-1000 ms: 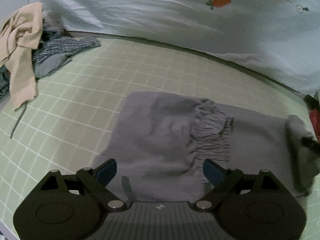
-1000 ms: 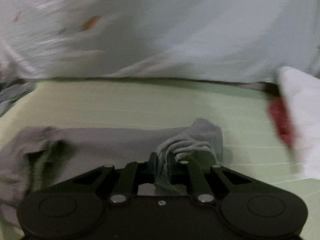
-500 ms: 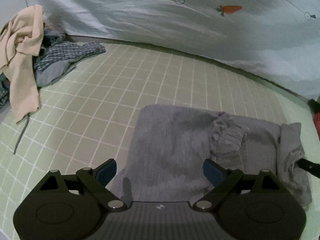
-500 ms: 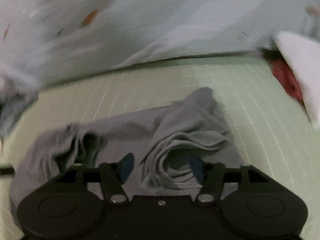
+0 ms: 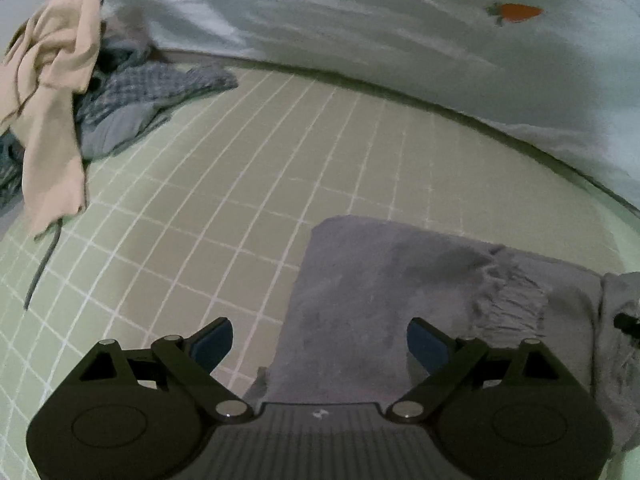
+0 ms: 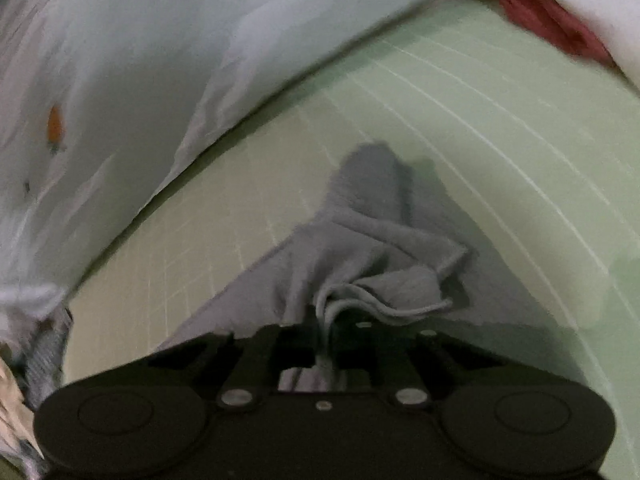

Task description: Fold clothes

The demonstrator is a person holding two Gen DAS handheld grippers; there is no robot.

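Observation:
A grey garment point(image 5: 400, 292) with a gathered elastic band lies partly folded on the green checked mat point(image 5: 240, 184). My left gripper point(image 5: 320, 346) is open and empty, low over the garment's near left edge. In the right wrist view my right gripper point(image 6: 326, 324) is shut on a bunched edge of the grey garment point(image 6: 372, 248), which rises in folds ahead of the fingers. The right gripper's tip also shows at the left wrist view's right edge point(image 5: 626, 322).
A pile of clothes sits at the far left, with a beige garment point(image 5: 52, 92) over a blue checked one point(image 5: 148, 88). A pale quilt point(image 5: 400, 28) with carrot prints runs along the back. A red item point(image 6: 552, 20) and white fabric lie far right.
My right gripper opened half a second ago and has shut again on the garment's edge. The left gripper has shifted left, so the garment now sits further right in its view.

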